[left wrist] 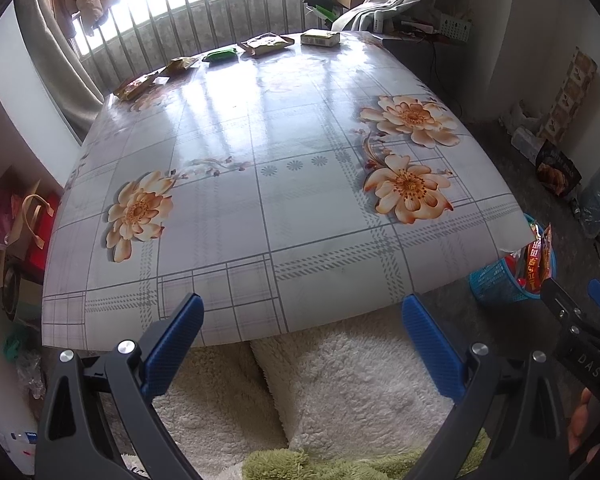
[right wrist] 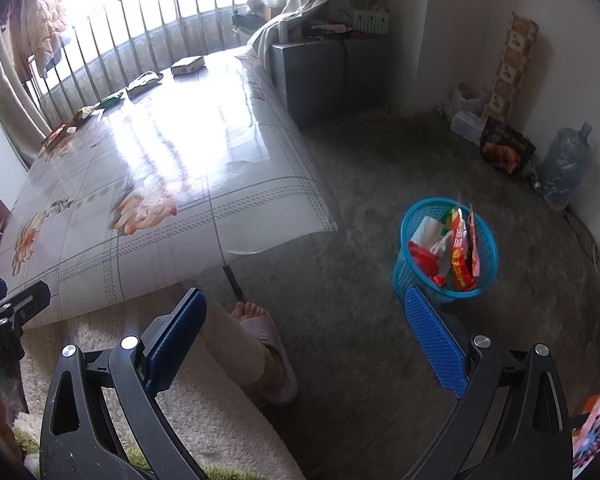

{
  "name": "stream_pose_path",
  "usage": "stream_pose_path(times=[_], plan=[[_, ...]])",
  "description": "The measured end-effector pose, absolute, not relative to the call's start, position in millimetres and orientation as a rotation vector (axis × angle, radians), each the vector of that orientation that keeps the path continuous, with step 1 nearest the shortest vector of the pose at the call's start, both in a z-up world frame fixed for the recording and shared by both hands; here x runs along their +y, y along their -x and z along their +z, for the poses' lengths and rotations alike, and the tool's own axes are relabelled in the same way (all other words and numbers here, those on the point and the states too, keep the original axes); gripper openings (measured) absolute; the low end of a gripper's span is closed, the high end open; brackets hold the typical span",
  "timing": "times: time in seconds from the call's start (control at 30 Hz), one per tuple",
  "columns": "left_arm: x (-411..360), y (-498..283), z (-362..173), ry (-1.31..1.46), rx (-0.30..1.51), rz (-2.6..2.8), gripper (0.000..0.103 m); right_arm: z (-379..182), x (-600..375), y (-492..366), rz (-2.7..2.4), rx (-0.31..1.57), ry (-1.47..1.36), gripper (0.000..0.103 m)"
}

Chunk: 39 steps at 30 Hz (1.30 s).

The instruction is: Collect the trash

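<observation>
Both grippers hang wide open with nothing between their blue pads: the left gripper (left wrist: 302,314) sits low at the near edge of the table (left wrist: 300,208), over the person's lap in a fluffy white robe (left wrist: 340,392), and the right gripper (right wrist: 306,308) hovers off the table's right corner, above grey floor (right wrist: 360,360). Just past its right pad stands the blue basket (right wrist: 410,256), on the floor near the table's near-right corner, already stuffed with wrappers; a tall red packet (right wrist: 460,252) sticks up out of it, with white and red scraps beside it. Across the table, the trash lies in a loose row along the far edge, well apart from both grippers: a pale box (left wrist: 320,37) at far right, a tan packet (left wrist: 266,44) next to it, then a green packet (left wrist: 220,55), a small yellowish wrapper (left wrist: 180,65), and a brown wrapper (left wrist: 134,86) at the far left. Everything nearer on the flowered cloth is bare and glaring with window light. Down by the right gripper, a foot in a pale slipper (right wrist: 274,364) rests on the floor beside the robe's hem. Against the far right wall, a dark snack bag (right wrist: 506,150) and a blue water jug (right wrist: 564,168) sit on the floor.
</observation>
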<state>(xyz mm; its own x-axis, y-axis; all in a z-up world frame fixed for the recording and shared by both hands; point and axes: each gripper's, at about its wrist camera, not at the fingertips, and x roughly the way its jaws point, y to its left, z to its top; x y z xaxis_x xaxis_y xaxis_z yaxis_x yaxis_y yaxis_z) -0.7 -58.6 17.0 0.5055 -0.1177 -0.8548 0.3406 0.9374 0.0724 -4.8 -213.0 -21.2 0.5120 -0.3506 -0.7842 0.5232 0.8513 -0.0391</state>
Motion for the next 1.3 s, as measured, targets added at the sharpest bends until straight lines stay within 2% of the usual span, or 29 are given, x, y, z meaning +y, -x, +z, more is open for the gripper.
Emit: stream_pose_path(times=[1.3], plan=[[-56.8,-3.4,15.3,-0.251,1.009,-0.294,0.098,-24.0,-218.3,4.2,-0.534,0.909,-0.234,0.095]])
